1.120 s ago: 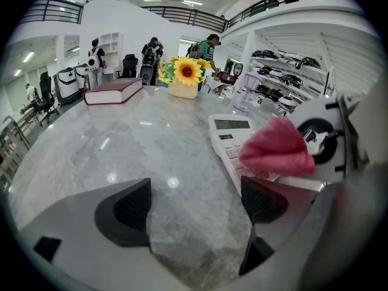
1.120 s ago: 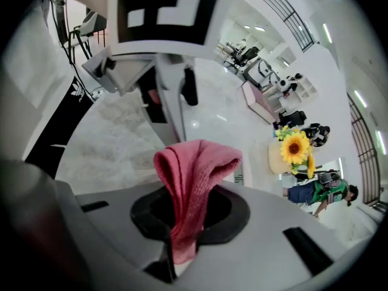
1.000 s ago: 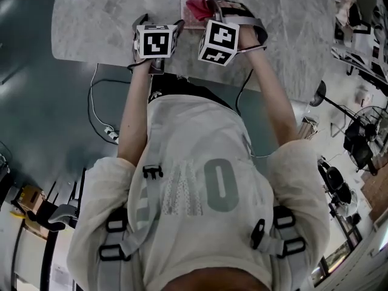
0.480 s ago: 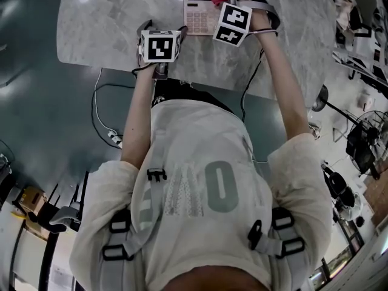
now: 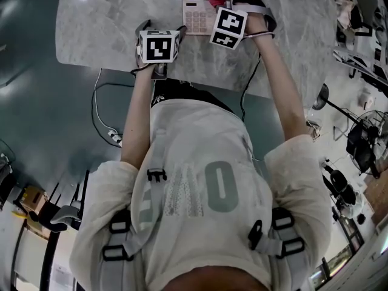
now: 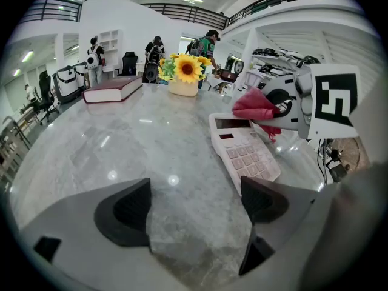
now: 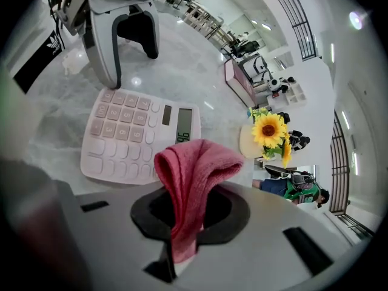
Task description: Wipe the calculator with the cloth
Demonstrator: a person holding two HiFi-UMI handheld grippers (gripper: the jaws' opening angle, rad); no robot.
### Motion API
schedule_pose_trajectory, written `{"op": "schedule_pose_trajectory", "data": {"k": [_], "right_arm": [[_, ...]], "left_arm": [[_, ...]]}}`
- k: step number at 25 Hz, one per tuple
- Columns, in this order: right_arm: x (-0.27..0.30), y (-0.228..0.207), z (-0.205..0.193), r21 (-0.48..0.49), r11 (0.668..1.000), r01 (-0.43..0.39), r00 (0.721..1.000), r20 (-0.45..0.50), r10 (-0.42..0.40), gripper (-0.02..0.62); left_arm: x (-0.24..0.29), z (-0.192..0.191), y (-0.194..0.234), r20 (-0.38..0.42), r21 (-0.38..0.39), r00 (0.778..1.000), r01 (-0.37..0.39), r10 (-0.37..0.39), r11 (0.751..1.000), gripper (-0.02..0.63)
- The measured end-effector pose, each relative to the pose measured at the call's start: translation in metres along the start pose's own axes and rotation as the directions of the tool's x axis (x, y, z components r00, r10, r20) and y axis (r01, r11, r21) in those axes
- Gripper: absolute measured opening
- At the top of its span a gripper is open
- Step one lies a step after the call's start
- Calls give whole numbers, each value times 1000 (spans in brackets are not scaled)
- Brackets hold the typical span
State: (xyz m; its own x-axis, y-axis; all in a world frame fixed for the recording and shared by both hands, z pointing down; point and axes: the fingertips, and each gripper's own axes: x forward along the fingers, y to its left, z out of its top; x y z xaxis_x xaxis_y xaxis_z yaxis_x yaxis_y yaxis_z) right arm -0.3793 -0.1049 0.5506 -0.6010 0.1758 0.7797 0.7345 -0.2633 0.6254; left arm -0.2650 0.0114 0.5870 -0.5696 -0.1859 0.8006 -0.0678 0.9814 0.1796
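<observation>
A pale pink calculator (image 5: pixel 199 18) lies flat, keys up, on a grey marble desk (image 5: pixel 103 23). The right claw (image 7: pixel 191 214) is clamped on a folded red cloth (image 7: pixel 194 168). The cloth bulges out past the jaws over the calculator's far right corner, by the display; whether it touches the casing is unclear. The left claw (image 6: pixel 197 208) is to the near left of the calculator, its jaws spread wide with only bare desk between them and its right jaw just beside the calculator's near end. Far across the desk stand a pot of sunflowers (image 6: pixel 185 71) and a dark red book (image 6: pixel 112 90).
</observation>
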Motion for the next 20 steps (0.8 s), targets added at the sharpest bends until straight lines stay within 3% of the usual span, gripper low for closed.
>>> {"op": "schedule_pose_trajectory", "data": {"k": [4, 20], "right_arm": [[-1, 9, 0, -7, 1000, 9, 1000, -5, -9, 54], [-33, 91, 6, -103, 991, -89, 996, 16, 91, 54]], "left_arm": [[1, 0, -1, -2, -2, 1000, 2, -2, 1000, 462], [2, -1, 1, 0, -2, 1000, 3, -3, 1000, 462]]}}
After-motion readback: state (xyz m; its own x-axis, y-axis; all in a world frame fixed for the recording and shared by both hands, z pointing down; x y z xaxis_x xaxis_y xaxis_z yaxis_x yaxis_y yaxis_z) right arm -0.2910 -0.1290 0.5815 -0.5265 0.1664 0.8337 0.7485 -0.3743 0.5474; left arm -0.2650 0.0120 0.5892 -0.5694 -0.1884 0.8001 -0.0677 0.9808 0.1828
